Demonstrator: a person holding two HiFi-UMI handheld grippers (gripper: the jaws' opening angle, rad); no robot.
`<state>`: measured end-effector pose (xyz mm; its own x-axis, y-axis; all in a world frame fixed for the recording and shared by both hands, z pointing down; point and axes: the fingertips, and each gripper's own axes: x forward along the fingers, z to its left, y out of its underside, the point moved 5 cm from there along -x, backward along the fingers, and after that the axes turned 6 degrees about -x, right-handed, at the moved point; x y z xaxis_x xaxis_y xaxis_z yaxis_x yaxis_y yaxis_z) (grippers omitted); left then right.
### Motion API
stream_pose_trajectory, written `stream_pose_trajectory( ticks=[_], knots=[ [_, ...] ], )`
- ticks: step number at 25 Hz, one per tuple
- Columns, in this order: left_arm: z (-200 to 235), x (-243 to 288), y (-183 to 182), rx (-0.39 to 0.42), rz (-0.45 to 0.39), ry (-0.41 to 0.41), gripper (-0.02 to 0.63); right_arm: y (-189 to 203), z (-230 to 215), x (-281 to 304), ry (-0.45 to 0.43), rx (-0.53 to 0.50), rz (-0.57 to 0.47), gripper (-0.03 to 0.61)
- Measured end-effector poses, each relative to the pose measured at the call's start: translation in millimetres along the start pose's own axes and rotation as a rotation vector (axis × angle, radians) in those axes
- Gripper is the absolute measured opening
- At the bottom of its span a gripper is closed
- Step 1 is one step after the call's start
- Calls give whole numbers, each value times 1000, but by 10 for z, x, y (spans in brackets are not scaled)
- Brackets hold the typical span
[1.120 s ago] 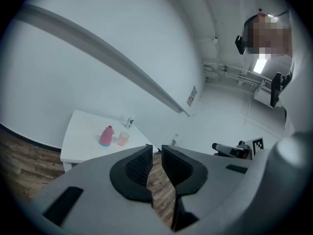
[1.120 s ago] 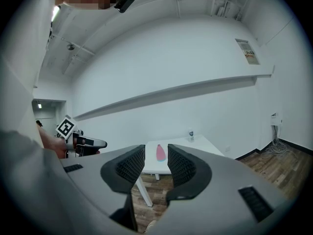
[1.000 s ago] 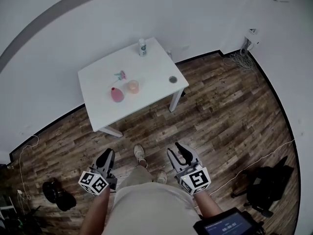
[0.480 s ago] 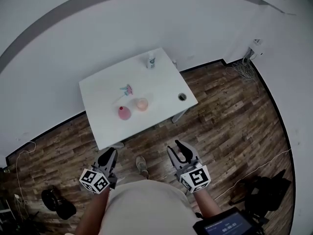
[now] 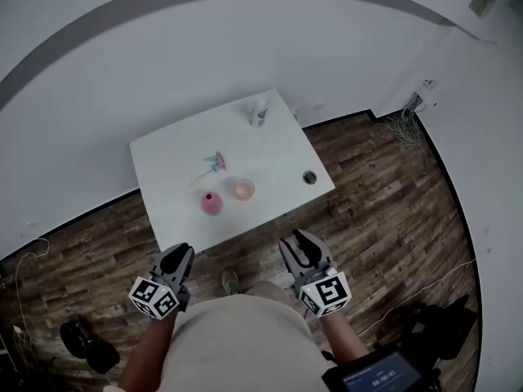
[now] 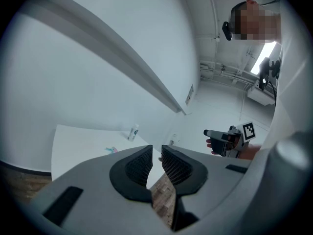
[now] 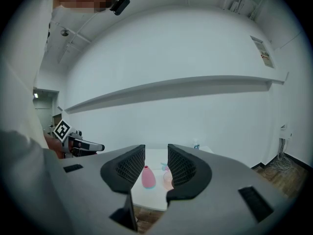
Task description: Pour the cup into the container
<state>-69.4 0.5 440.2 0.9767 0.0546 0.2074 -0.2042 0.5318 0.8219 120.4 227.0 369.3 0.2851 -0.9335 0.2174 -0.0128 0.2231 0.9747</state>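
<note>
The left hand-held gripper (image 5: 178, 256) and the right hand-held gripper (image 5: 301, 243) each have their jaws drawn together on nothing, and both are short of the tabletop (image 5: 163, 158). The pale cup (image 5: 244, 189) stands ahead of the right one and a little to its left. The pink, narrow-necked container (image 5: 212, 203) is just beside it, ahead of the left one.

The likely trouble is that jaws not spread in time would shove the cup over or into the container. That slim neck also invites spilling. Whether the cup holds anything is too small to tell.

Beyond them lie a pink-and-teal item (image 5: 216, 162) and a bottle (image 5: 259, 113). A dark round thing (image 5: 309, 177) sits ahead of the right one. Nothing blocks the approach.
</note>
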Motion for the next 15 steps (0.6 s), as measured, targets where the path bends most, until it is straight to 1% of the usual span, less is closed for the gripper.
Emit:
stream_pose_trajectory(
  ticks=[4,7,9,12,15],
  knots=[
    [15,49,-34,2,-6,7,66,-9,-72,93,-7,-9,17,126],
    [37,103,-51,12,-7,0,66,28,-157,209,-35,-4,17,132],
    [51,141,-61,18,-5,-9,66,49,-215,308,-68,-5,18,147],
    [50,218,-76,47,3,-29,66,105,-304,495,-137,-17,28,187],
    [47,310,-95,65,-1,-60,66,190,-391,723,-220,-60,58,226]
  ],
)
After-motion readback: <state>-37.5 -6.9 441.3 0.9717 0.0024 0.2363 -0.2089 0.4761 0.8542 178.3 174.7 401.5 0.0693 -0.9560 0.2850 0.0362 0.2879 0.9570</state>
